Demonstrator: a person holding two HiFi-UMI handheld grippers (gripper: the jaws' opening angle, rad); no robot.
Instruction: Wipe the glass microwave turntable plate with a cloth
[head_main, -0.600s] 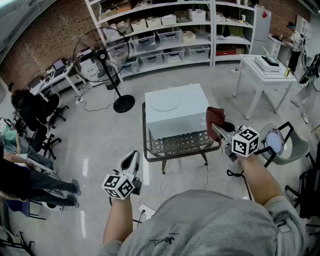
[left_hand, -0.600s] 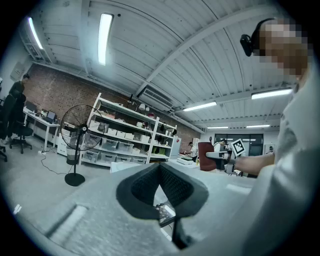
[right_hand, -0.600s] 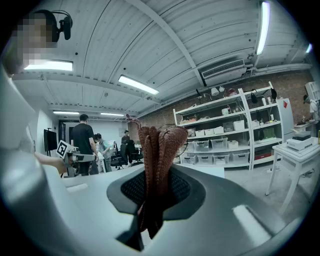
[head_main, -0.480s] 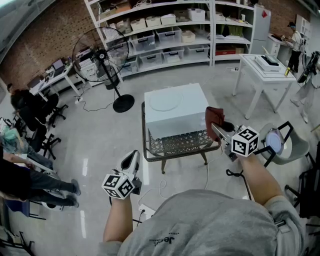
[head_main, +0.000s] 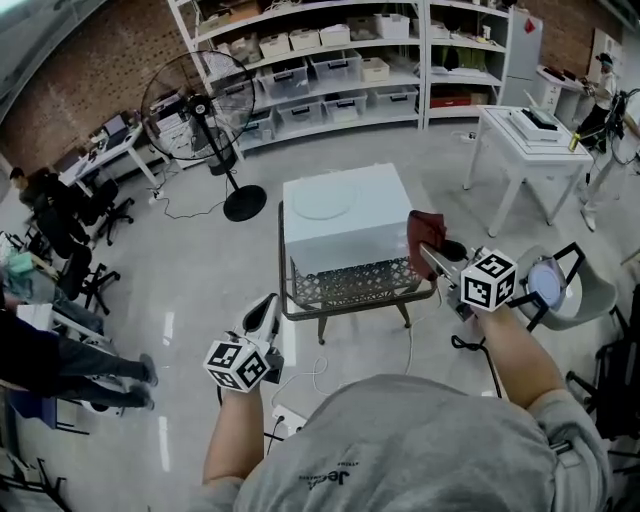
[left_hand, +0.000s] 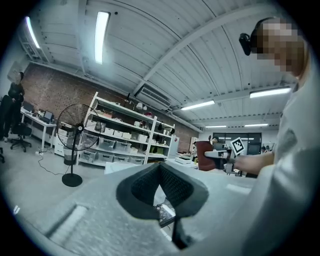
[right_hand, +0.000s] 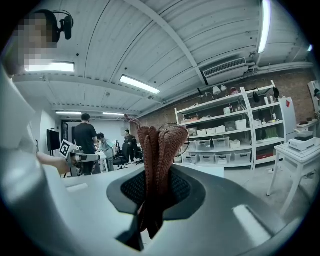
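A round glass turntable plate (head_main: 326, 201) lies flat on top of a white microwave (head_main: 345, 237) that sits on a wire-sided stand (head_main: 350, 289). My right gripper (head_main: 428, 252) is shut on a dark red knitted cloth (head_main: 425, 232), held just off the microwave's right side. In the right gripper view the cloth (right_hand: 157, 165) is bunched upright between the jaws. My left gripper (head_main: 265, 314) is shut with nothing in it, low and to the left in front of the stand; in the left gripper view its pads (left_hand: 161, 189) meet.
A standing fan (head_main: 200, 120) is behind the microwave to the left, long shelves (head_main: 330, 60) with bins along the back wall, a white table (head_main: 525, 140) at right. A grey chair (head_main: 565, 290) stands by my right arm. People sit at left (head_main: 40, 330). Cables (head_main: 300, 385) trail on the floor.
The view has shifted slightly, so the microwave and stand sit a little higher and more to the left. Both grippers hold the same poses, the cloth still gripped.
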